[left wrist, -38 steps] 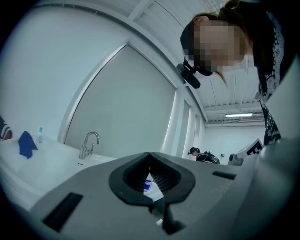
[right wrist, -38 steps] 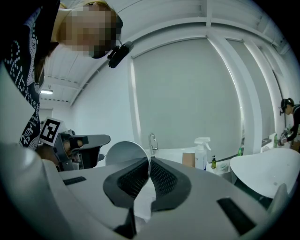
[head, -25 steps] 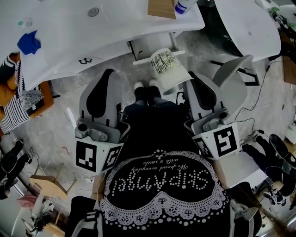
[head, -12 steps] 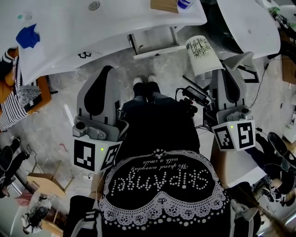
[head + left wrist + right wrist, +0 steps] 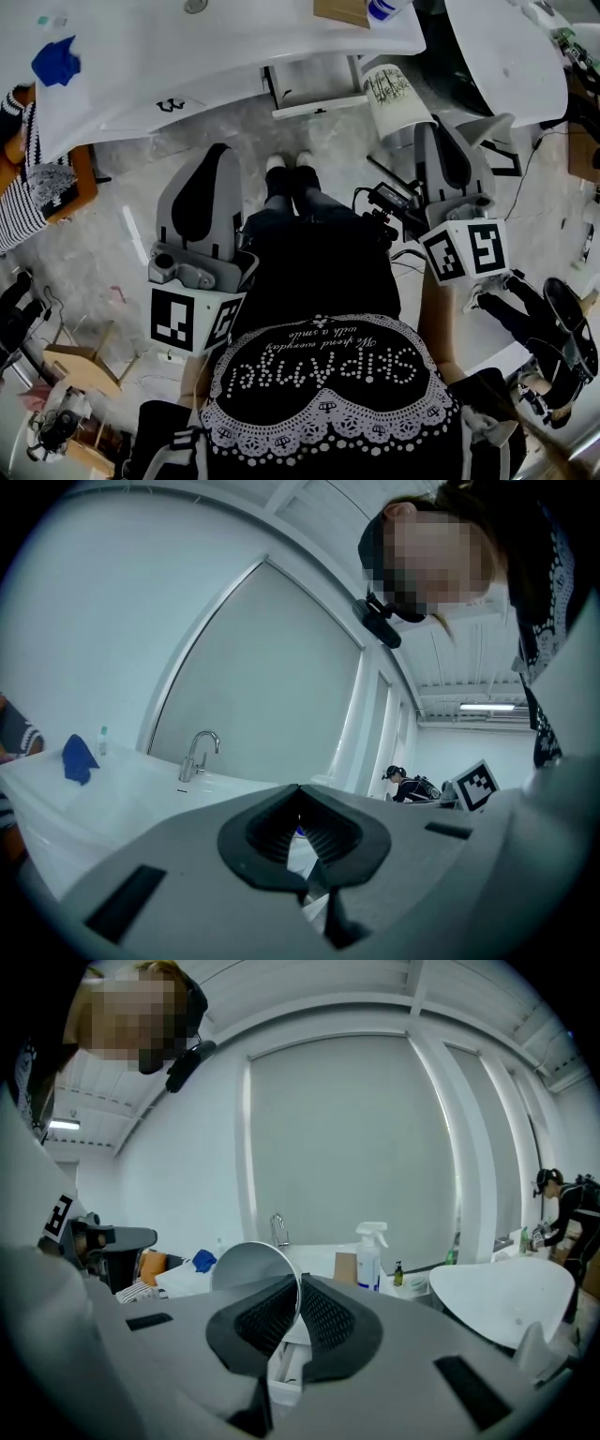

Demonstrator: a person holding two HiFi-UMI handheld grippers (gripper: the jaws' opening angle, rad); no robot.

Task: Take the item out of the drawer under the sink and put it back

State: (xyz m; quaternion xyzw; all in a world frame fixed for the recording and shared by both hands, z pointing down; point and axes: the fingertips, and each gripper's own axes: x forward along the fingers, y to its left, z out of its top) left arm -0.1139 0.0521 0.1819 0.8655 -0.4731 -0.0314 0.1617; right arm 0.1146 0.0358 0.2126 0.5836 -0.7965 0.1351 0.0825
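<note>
right gripper (image 5: pixel 298 1286) clamped on rim of white cup (image 5: pixel 392 94); cup tilted, in air, just right of open drawer (image 5: pixel 314 86) under sink counter (image 5: pixel 187 56). left gripper (image 5: pixel 300 797) jaws together, nothing between, held lower, well apart from drawer.

Drawer (image 5: pixel 314 82) under sink (image 5: pixel 187 52), cup (image 5: pixel 394 94) at right.

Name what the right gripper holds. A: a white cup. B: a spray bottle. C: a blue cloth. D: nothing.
A: in the right gripper view the right gripper pinches the rim of the white cup between its fingers, and the head view shows the cup at that gripper's tip.
</note>
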